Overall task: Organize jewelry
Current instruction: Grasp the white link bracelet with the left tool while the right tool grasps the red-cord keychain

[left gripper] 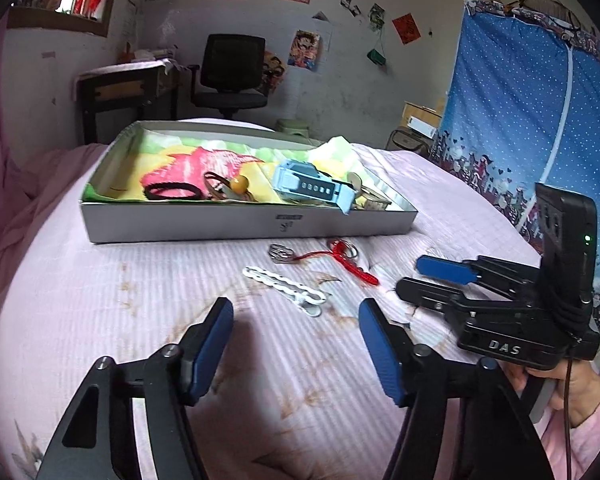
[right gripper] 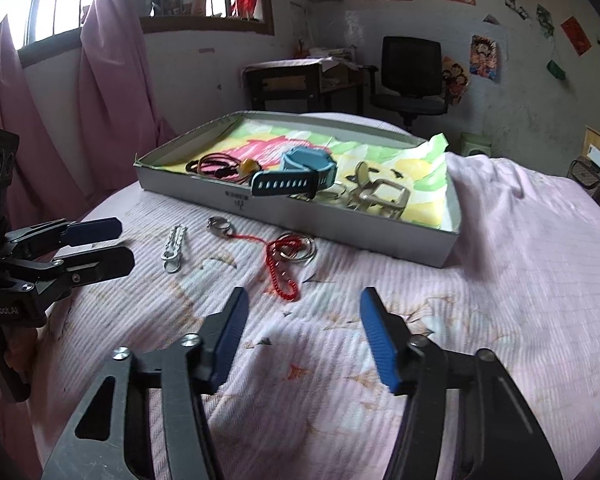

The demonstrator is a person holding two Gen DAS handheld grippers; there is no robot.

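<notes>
The left gripper (left gripper: 296, 322) fills the lower frame, jaws spread wide and empty above the pink bedspread (left gripper: 140, 320); the right gripper (right gripper: 304, 320) is likewise wide open and empty. At centre frame, just beyond them, lie a white chain clip (left gripper: 284, 290), a silver ring (left gripper: 282, 253) and a red beaded cord (right gripper: 282, 266). Farther up, the grey tray (left gripper: 240, 226) holds a blue watch (left gripper: 314, 188) and a black hair tie (left gripper: 172, 192).

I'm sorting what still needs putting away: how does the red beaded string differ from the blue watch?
The red beaded string lies on the pink bedspread, outside the box; the blue watch already sits inside it. The string is thin, limp and tangled through metal rings; the watch is chunky, with a wide perforated strap sticking out over the box's front wall. Neither is held: the left gripper and right gripper are both open.
</notes>
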